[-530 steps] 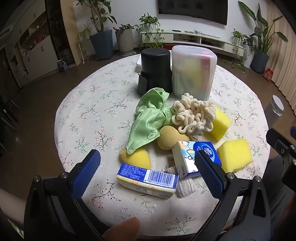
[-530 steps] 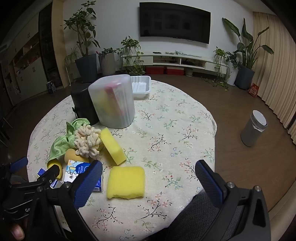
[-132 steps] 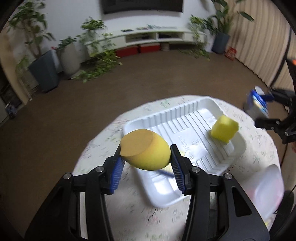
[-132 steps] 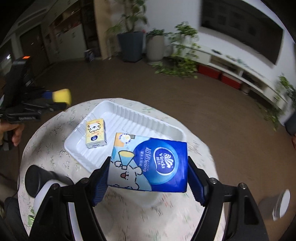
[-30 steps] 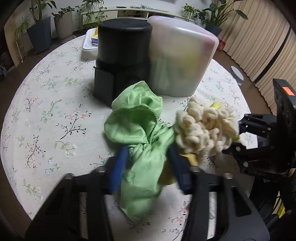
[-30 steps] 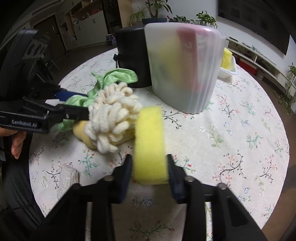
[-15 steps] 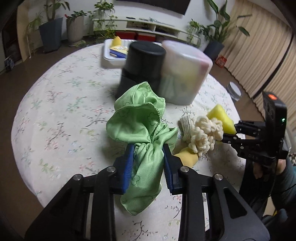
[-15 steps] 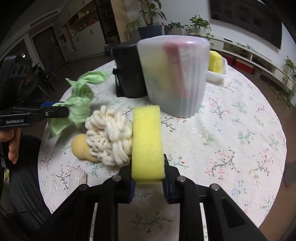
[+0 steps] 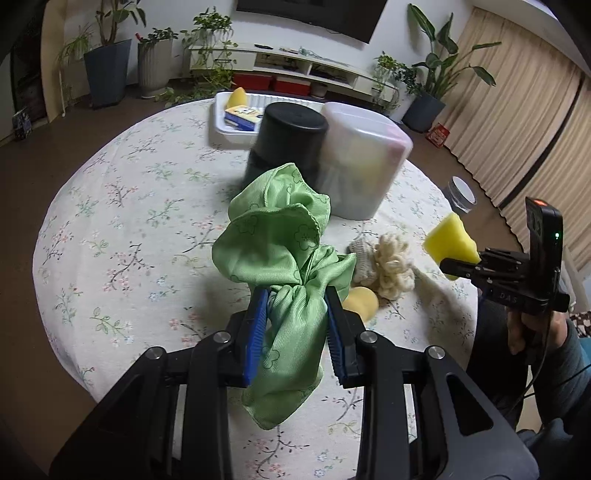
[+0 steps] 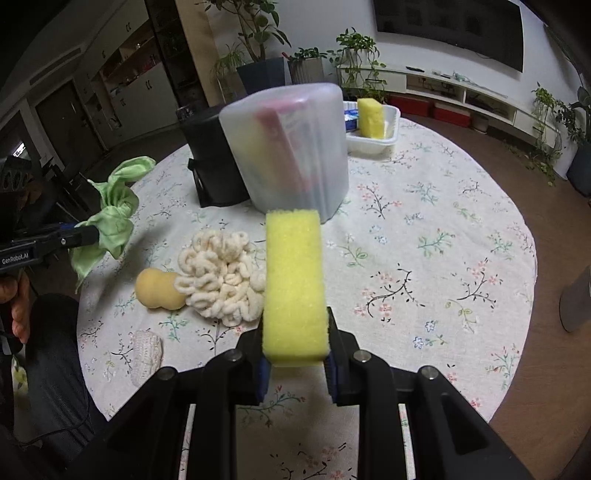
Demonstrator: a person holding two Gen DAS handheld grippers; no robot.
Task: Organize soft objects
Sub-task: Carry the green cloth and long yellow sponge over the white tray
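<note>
L gripper [image 9: 297,334] clamped on green cloth [image 9: 280,258], R gripper [image 10: 295,363] clamped on yellow sponge [image 10: 294,284], both held clear of tablecloth [image 9: 110,221]. Step: carry phase. Next: take both past black canister [image 9: 288,144] to white tray [image 10: 373,142], release inside.

a home living room: wall television [image 10: 448,27], potted plants [image 9: 107,55], curtains [image 9: 524,147], floral-clothed round table [image 10: 424,236]
</note>
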